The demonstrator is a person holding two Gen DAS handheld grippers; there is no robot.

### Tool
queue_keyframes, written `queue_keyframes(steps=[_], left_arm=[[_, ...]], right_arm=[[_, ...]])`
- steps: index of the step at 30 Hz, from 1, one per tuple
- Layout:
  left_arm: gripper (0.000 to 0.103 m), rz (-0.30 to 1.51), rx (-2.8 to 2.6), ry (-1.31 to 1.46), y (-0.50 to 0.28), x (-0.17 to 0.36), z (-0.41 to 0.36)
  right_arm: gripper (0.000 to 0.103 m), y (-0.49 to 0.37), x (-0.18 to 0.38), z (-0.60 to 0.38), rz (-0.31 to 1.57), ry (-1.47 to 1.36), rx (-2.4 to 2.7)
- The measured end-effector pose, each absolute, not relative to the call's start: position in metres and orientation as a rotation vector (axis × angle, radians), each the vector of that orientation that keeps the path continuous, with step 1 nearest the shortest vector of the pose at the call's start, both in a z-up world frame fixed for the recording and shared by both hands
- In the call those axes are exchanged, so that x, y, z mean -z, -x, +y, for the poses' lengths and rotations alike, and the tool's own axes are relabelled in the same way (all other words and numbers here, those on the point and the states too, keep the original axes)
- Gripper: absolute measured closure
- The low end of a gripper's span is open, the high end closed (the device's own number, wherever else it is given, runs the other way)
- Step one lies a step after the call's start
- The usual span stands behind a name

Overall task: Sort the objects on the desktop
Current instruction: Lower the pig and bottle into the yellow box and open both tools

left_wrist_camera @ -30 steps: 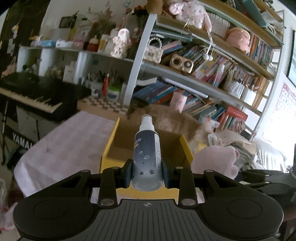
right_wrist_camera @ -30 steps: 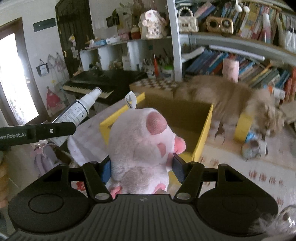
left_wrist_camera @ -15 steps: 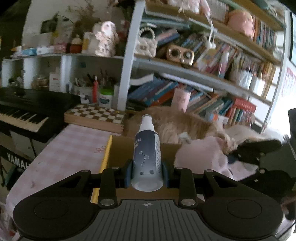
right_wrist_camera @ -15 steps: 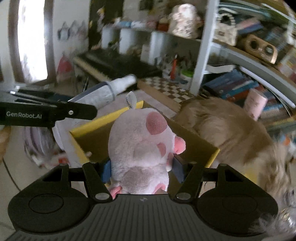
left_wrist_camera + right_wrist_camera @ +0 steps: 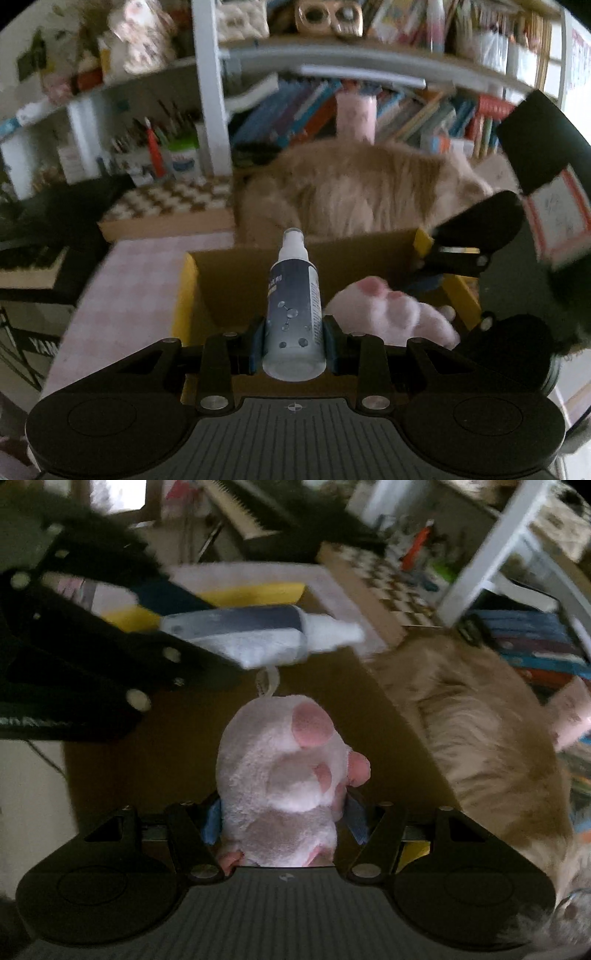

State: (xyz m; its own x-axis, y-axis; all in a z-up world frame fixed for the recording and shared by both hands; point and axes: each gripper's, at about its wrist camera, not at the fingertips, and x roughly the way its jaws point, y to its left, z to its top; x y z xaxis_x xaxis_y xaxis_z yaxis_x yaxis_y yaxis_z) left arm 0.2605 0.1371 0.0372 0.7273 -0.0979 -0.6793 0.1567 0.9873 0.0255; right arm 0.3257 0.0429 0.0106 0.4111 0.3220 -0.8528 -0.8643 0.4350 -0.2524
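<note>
My left gripper point(image 5: 293, 341) is shut on a dark blue spray bottle point(image 5: 293, 306) with a white cap, held over the open yellow cardboard box point(image 5: 184, 291). My right gripper point(image 5: 282, 821) is shut on a pink plush paw point(image 5: 284, 775) and holds it above the box's brown inside point(image 5: 177, 760). The plush paw also shows in the left wrist view point(image 5: 391, 314), low inside the box at the right. The spray bottle also shows in the right wrist view point(image 5: 258, 631), lying crosswise above the box.
A ginger cat point(image 5: 354, 188) lies right behind the box, also in the right wrist view point(image 5: 491, 734). A checkered board point(image 5: 166, 206) lies at the back left on the pink checked tablecloth point(image 5: 129, 295). Bookshelves point(image 5: 369, 107) stand behind; a keyboard piano point(image 5: 243, 513) is left.
Both grippers have moved forward and down over the yellow box. The plush paw has dropped toward the box's inside, and the bottle now hangs over it.
</note>
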Motion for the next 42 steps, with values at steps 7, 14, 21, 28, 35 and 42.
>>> queue_keyframes(steps=[7, 14, 21, 28, 35, 42], left_arm=[[0.072, 0.857, 0.142, -0.167, -0.276, -0.011, 0.127], [0.080, 0.872, 0.123, -0.159, -0.282, -0.010, 0.131], [0.045, 0.773, 0.130, -0.130, -0.271, -0.028, 0.133], [0.044, 0.678, 0.148, -0.087, -0.246, -0.058, 0.139], [0.025, 0.532, 0.095, -0.043, -0.199, -0.091, 0.147], [0.013, 0.431, 0.027, 0.027, -0.153, -0.106, 0.157]], right_arm=[[0.041, -0.325, 0.026, 0.064, 0.815, 1.064, -0.922], [0.038, -0.336, 0.042, 0.067, 0.891, 1.053, -0.935], [0.019, -0.336, 0.020, 0.057, 0.820, 0.954, -0.887], [0.017, -0.319, -0.027, 0.038, 0.737, 0.770, -0.841], [0.017, -0.289, -0.068, 0.013, 0.641, 0.583, -0.768], [0.017, -0.242, -0.096, -0.027, 0.554, 0.343, -0.630]])
